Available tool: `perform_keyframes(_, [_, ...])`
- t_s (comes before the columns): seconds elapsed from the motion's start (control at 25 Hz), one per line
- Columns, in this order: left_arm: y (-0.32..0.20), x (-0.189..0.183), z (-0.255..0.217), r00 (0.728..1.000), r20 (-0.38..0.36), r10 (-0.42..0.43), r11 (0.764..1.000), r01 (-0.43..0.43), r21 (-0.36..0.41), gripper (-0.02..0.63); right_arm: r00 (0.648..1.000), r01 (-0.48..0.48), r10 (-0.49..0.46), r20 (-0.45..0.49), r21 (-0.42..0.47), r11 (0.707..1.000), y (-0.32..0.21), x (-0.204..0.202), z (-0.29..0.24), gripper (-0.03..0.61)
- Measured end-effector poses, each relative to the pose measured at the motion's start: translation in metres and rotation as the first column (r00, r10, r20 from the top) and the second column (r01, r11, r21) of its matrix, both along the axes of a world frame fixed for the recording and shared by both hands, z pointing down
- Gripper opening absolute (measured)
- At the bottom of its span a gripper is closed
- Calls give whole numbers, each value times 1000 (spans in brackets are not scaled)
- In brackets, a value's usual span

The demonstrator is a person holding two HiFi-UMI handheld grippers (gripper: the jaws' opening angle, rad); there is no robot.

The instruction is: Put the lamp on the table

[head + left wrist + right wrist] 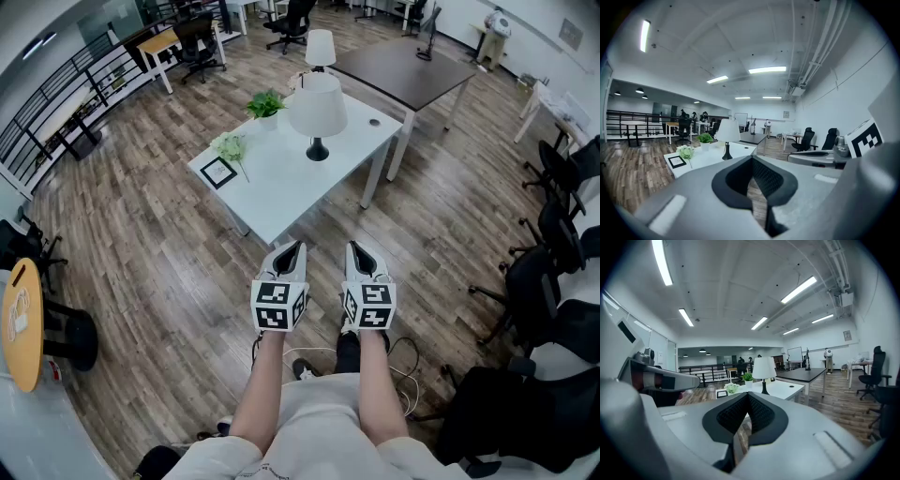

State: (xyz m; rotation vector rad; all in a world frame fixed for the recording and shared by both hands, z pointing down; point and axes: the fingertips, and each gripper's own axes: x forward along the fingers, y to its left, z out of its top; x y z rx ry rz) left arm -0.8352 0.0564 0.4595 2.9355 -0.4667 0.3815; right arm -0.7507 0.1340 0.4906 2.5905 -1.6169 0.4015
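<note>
I hold my left gripper (292, 247) and right gripper (357, 247) side by side, close to my body and well short of the white table (281, 187). Both pairs of jaws are pressed together with nothing between them. I judge there is nothing to carry, since the lamp (317, 112) already stands upright on the table's far half, just right of a small potted plant (266, 103).

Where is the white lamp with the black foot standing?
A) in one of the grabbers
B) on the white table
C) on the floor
B: the lamp stands upright on the white table, near the potted plant.
</note>
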Motion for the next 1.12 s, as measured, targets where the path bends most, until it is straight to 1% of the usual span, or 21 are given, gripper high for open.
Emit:
perform_keyframes(0.2, [-18,35,6,1000,25,8,1000,-9,11,0,1000,16,-16,2,-3,1000,-25,30,7,23])
perform_keyframes(0.36, [-47,66,-8,999,47,10,999,-12,44,0,999,36,-36,-18,3,999,-58,65,-3,23])
perform_keyframes(0.52, [-79,94,-23,999,36,-12,998,9,66,0,999,43,-42,-23,45,998,-87,102,-13,23])
perform_keyframes(0.68, [-98,128,-25,999,37,-24,996,20,86,0,997,77,-76,-9,102,992,-110,139,-18,23])
perform_keyframes(0.92, [-113,181,-20,998,31,-63,996,61,72,0,992,122,-125,22,118,985,-119,195,-7,23])
perform_keyframes(1.0, [-116,196,-17,996,28,-80,995,78,65,0,987,151,-156,32,121,981,-119,208,0,25])
perform_keyframes(1.12, [-117,212,-8,994,26,-109,993,108,39,0,979,190,-196,53,102,977,-115,220,20,25])
